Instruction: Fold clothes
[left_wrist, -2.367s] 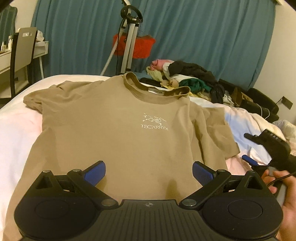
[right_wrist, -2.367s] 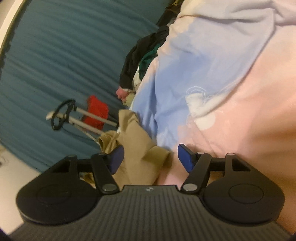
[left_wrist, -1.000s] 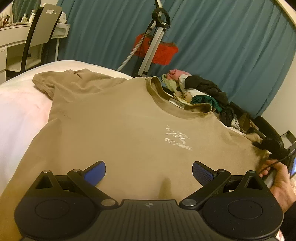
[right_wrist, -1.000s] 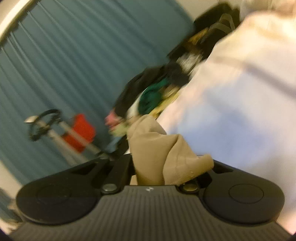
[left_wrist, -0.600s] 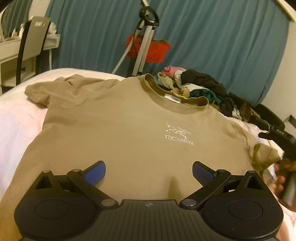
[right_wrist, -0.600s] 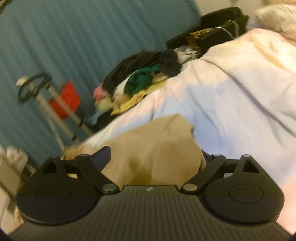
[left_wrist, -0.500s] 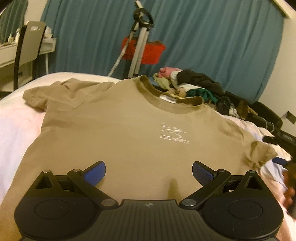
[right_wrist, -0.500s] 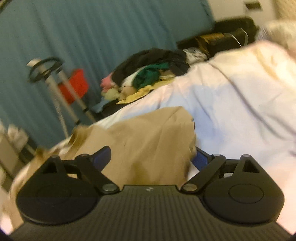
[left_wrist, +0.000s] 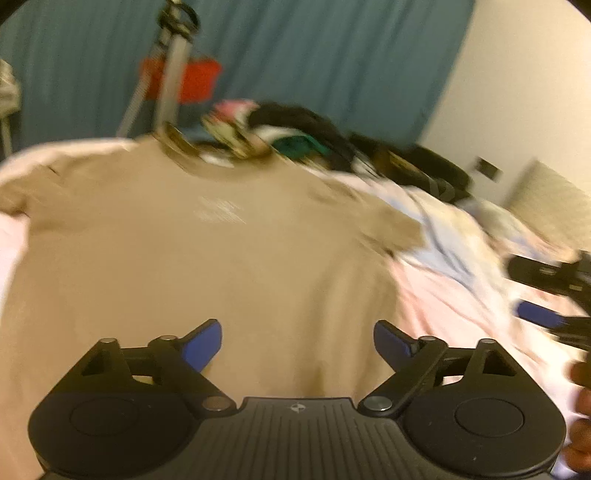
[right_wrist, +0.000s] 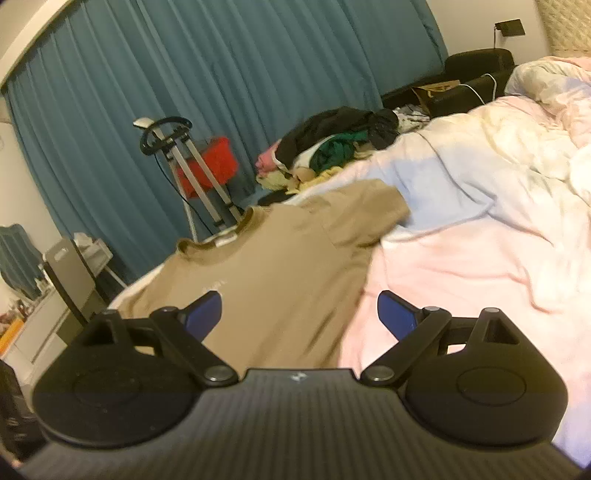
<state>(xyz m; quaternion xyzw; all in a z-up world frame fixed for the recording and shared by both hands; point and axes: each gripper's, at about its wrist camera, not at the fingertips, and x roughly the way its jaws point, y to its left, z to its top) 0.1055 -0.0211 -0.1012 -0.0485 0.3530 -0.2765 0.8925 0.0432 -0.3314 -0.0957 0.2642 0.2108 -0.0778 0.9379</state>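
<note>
- The tan T-shirt (right_wrist: 280, 273) lies spread face-up on the bed's pale pink duvet (right_wrist: 461, 266), collar toward the teal curtain (right_wrist: 229, 74), white chest print showing. It is flat, not folded.
- What has just changed is on the right side: a second ago the right gripper (right_wrist: 299, 310) was clamped on the shirt's right sleeve (right_wrist: 362, 210), bunched up between its blue pads. Now its jaws stand wide apart with nothing between them, and it sits back near the hem.
- That sleeve, crumpled over the body a couple of seconds ago, now lies drawn out sideways onto the duvet, fairly flat.
- The left gripper (left_wrist: 297, 341) hovers over the lower middle of the shirt, jaws spread and holding nothing, as in the earlier views. Its picture is smeared, so it looks to be swinging rightward; the right gripper shows at that view's right edge.
- The left sleeve (left_wrist: 22, 195) lies out to the far left, somewhat rumpled.
- My reading: the shirt has been straightened out, which suits laying it ready for a fold. Both tools are free to take a fresh hold.
- The heap of other clothes (right_wrist: 332, 147) sits beyond the collar, well apart from the shirt's body.
</note>
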